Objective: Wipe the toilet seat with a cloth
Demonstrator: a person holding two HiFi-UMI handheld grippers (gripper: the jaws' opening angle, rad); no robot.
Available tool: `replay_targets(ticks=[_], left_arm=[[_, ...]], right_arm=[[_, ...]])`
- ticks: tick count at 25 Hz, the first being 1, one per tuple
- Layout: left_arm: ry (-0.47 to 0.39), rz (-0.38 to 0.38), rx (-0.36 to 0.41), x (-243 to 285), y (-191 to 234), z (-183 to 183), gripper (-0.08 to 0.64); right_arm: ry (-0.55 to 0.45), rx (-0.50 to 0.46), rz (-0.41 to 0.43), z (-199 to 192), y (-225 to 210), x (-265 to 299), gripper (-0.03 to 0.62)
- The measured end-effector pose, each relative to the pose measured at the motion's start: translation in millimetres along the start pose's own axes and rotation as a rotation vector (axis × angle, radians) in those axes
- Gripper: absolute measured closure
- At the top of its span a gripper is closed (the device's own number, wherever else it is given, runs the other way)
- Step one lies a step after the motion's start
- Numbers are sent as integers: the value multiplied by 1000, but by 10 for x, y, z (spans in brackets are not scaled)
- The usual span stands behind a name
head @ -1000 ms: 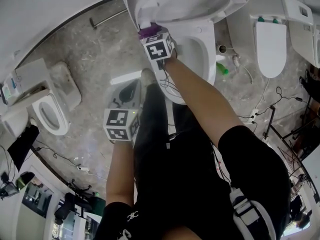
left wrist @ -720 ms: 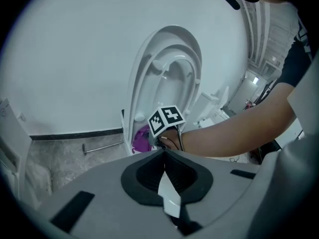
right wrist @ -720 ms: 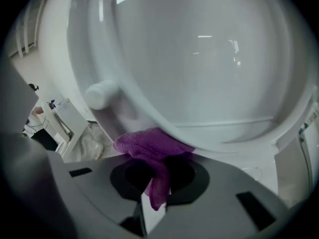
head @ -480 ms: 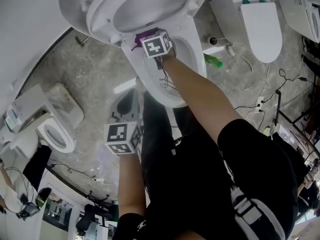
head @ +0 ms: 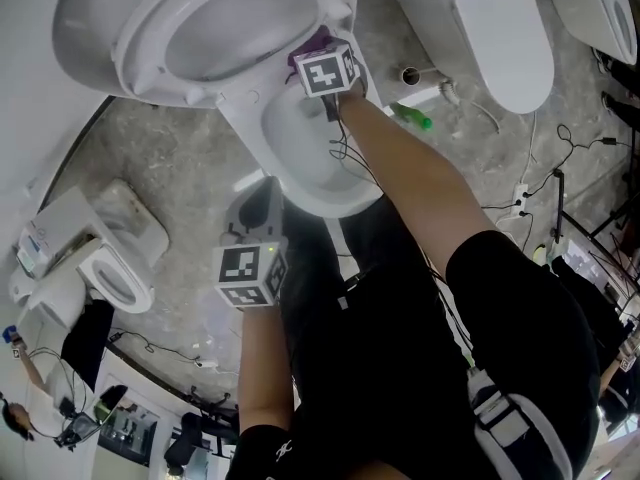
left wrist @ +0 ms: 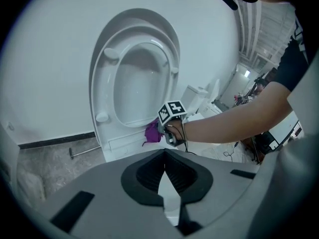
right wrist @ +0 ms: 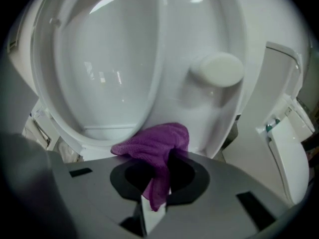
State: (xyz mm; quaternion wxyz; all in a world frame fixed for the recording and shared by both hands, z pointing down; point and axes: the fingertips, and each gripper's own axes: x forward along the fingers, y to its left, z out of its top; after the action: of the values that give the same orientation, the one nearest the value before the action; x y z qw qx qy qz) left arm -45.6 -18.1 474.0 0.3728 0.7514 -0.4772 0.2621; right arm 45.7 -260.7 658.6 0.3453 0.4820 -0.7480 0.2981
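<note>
Holding left tongs (left wrist: 164, 156) pressed together and empty, well back from the toilet. Pinching a purple cloth (right wrist: 154, 146) in right tongs (right wrist: 162, 183), bunched against the lower edge of the raised toilet seat (left wrist: 105, 91), near the hinge. Probably mid-wipe; seemingly most of the ring left to cover.

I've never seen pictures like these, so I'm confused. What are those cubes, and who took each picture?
A person holds tongs in each hand; the patterned cubes are part of them. One picture comes from a camera on the person's head, looking down. The other two come from cameras riding on the tongs. The right tongs are shut on a purple cloth, right by the raised toilet seat. The left tongs are shut and empty. The toilet stands on a grey floor.
</note>
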Motion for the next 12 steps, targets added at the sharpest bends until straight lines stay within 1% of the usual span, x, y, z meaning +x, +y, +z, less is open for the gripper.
replay_targets(ticks=[4, 7, 10, 12], left_arm=[[-1, 5, 15, -8, -133, 35, 552], [-21, 9, 15, -30, -219, 135, 552], [-46, 2, 22, -36, -333, 293, 552], [-60, 0, 34, -61, -401, 388, 552]], right_arm=[[-26, 43, -23, 117, -273, -135, 532], [-35, 64, -38, 229, -443, -245, 532], [-40, 60, -34, 335, -498, -361, 532], [-41, 78, -22, 370, -465, -463, 532]])
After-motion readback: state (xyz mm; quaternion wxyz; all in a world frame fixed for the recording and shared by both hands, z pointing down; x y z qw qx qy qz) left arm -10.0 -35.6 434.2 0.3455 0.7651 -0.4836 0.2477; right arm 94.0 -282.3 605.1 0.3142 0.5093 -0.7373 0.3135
